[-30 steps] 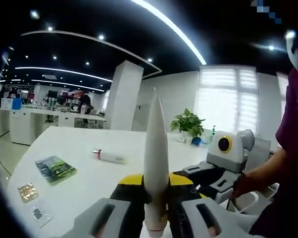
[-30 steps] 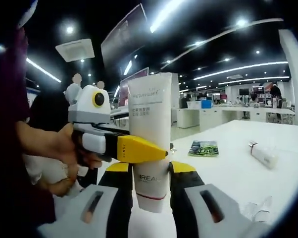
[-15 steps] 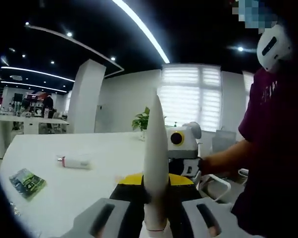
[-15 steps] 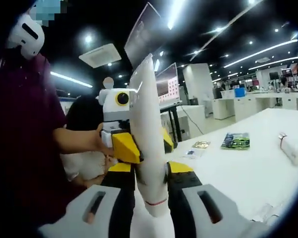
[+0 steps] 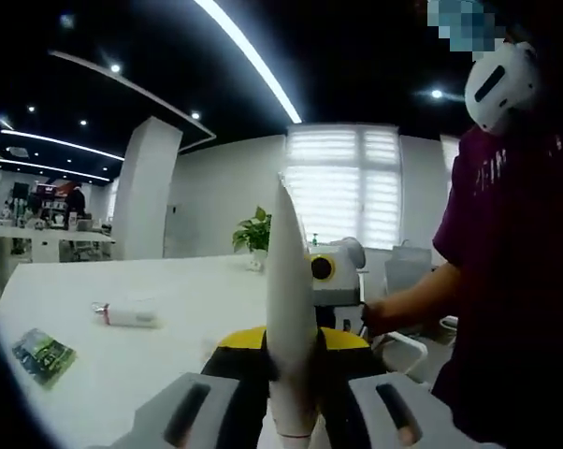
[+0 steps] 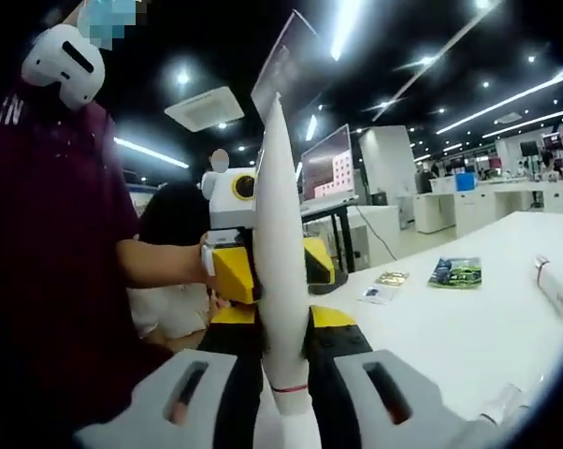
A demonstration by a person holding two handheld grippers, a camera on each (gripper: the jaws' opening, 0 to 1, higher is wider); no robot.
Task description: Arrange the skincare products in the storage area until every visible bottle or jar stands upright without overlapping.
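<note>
Open office: blinded windows (image 5: 342, 178), white pillar (image 5: 146, 187), ceiling light strips (image 5: 249, 58).

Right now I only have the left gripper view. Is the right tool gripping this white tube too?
Observer: Yes. In the right gripper view the white tube stands upright between the right tool's jaws, which are closed on its lower end.
Operator: Anything lying near the green booklet?
Observer: A gold packet and a pale packet lie flat beside it, apart from it.
</note>
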